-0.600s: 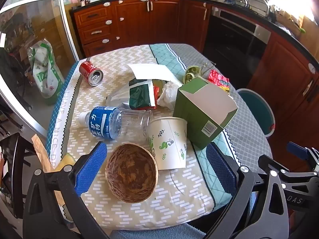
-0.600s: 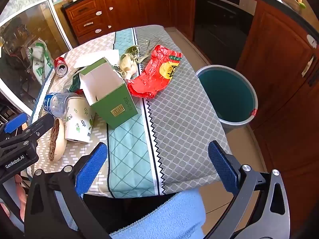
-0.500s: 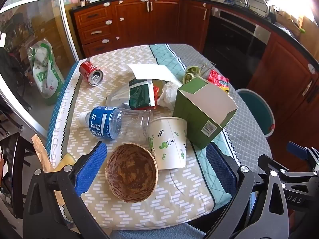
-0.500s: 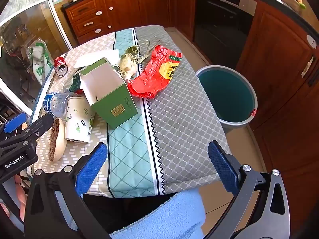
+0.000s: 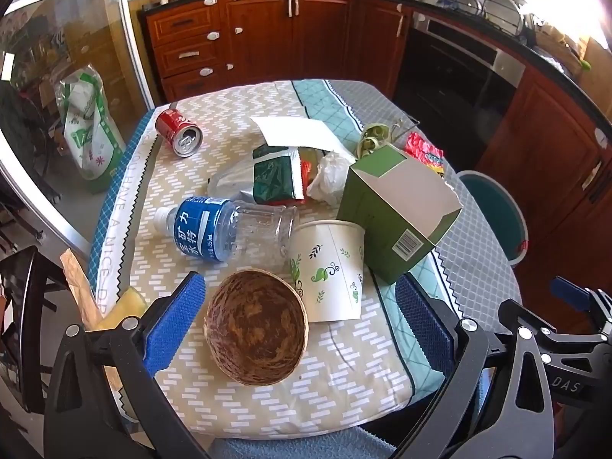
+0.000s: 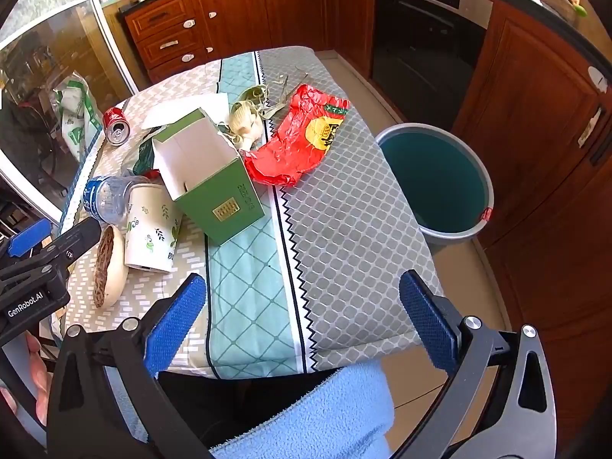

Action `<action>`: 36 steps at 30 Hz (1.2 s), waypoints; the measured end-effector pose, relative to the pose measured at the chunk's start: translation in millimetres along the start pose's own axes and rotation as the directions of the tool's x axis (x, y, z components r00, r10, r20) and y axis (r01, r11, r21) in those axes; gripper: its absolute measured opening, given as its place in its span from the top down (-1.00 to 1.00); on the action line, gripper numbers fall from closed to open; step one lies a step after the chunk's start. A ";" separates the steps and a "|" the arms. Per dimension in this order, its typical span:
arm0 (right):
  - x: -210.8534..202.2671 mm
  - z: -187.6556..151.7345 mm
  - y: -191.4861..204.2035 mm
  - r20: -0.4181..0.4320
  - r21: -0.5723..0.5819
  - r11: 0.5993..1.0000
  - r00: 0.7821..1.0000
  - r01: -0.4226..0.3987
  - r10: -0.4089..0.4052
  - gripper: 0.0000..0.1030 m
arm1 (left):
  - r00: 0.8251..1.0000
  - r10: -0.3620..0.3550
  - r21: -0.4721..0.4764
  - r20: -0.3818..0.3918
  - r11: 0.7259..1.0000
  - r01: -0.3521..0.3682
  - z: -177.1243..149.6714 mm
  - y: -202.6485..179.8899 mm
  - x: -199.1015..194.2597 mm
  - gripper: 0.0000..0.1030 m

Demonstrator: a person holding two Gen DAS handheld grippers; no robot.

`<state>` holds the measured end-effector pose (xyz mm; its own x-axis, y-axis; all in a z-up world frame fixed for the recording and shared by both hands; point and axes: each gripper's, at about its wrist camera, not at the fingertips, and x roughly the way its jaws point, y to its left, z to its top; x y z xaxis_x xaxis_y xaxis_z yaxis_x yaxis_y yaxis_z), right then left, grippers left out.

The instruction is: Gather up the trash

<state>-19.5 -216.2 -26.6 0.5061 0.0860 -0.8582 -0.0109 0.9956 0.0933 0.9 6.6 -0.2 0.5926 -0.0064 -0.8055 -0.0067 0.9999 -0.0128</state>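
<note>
Trash lies on a clothed table (image 5: 344, 394). A coconut shell half (image 5: 257, 332) sits nearest, between the fingers of my open, empty left gripper (image 5: 300, 317). Behind it lie a paper cup (image 5: 329, 267), a plastic water bottle (image 5: 225, 229), an open green carton (image 5: 397, 212), a green snack bag (image 5: 277, 176), white paper (image 5: 296, 132) and a red can (image 5: 178, 134). My right gripper (image 6: 302, 313) is open and empty over the table's near edge. A red wrapper (image 6: 302, 137) and pale husks (image 6: 246, 122) lie further back. A teal bin (image 6: 436, 179) stands on the floor to the right.
Wooden kitchen cabinets (image 5: 267, 30) and a black oven (image 6: 424, 26) ring the room. A glass door (image 5: 57, 76) with a green and white bag (image 5: 90, 122) behind it is on the left. A blue cloth (image 6: 325, 417) lies below the table's near edge.
</note>
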 end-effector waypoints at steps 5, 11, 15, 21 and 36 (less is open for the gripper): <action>-0.2 0.4 -0.5 0.000 -0.001 1.000 1.000 0.000 0.000 -0.88 | 1.000 0.005 0.000 -0.007 1.000 -0.005 -0.2 0.0 2.0 -0.92; -1.0 0.7 -0.9 0.000 -0.002 1.000 1.000 0.001 -0.001 -0.88 | 1.000 0.005 0.001 -0.004 1.000 -0.005 -0.3 -0.1 1.4 -0.92; -1.6 1.0 -0.9 -0.002 -0.002 1.000 1.000 0.001 -0.001 -0.88 | 1.000 0.005 0.001 -0.004 1.000 -0.005 -0.3 0.1 1.3 -0.92; 0.5 1.4 -0.1 -0.003 -0.003 1.000 1.000 0.002 -0.002 -0.88 | 1.000 0.003 0.005 -0.005 1.000 -0.003 0.3 -0.7 0.8 -0.92; 0.7 3.0 6.8 -0.016 -0.019 1.000 1.000 0.001 -0.001 -0.88 | 1.000 -0.004 0.009 -0.013 1.000 0.004 0.7 -1.5 1.8 -0.92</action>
<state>-16.7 -209.6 -25.1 0.4921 0.0852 -0.8664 -0.0264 0.9962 0.0830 2.6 5.1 -1.3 0.5820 -0.0101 -0.8132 0.0031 0.9999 -0.0101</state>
